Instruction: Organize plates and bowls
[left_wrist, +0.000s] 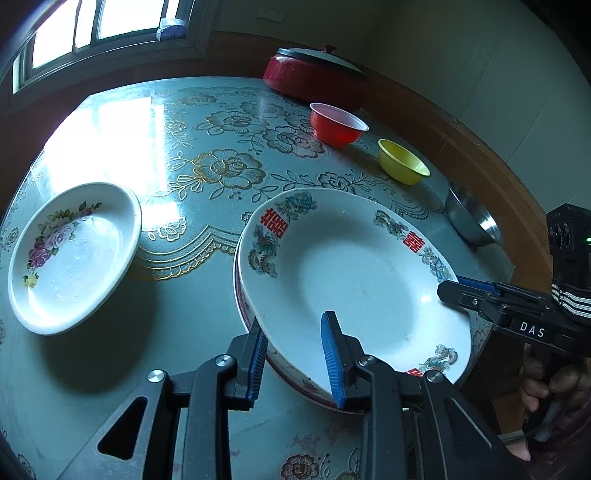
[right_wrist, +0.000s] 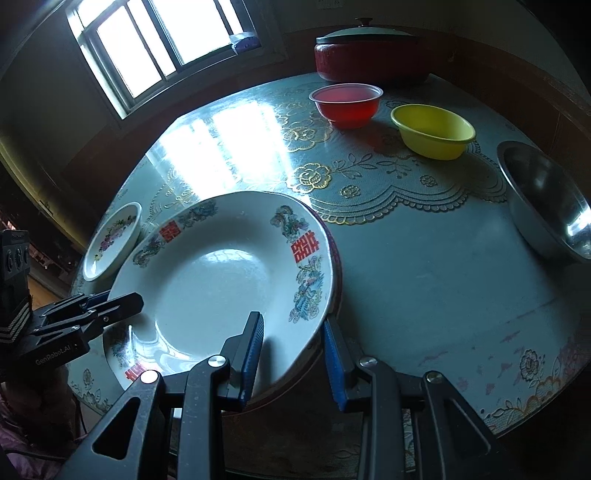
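Both my grippers are on the dragon plate (left_wrist: 354, 273), which sits on another plate on the table (left_wrist: 207, 280). My left gripper (left_wrist: 295, 354) has its fingers straddling the near rim, and I can't tell if they're pinching. My right gripper (right_wrist: 291, 354) straddles the opposite rim, not clearly gripping either. The flower plate (left_wrist: 74, 254) sits left of my left fingers, and the red bowl (right_wrist: 347, 105), yellow bowl (right_wrist: 432, 131) and steel bowl (right_wrist: 546, 206) are beyond my right ones.

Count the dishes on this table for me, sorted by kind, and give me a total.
Plates: 3 – white plate with red characters and dragons stacked on a red-rimmed plate, plus a white rose-patterned plate.
Bowls: 3 – red plastic bowl, yellow plastic bowl, steel bowl.
Lidded pots: 1 – red pot with dark lid.
Total: 7
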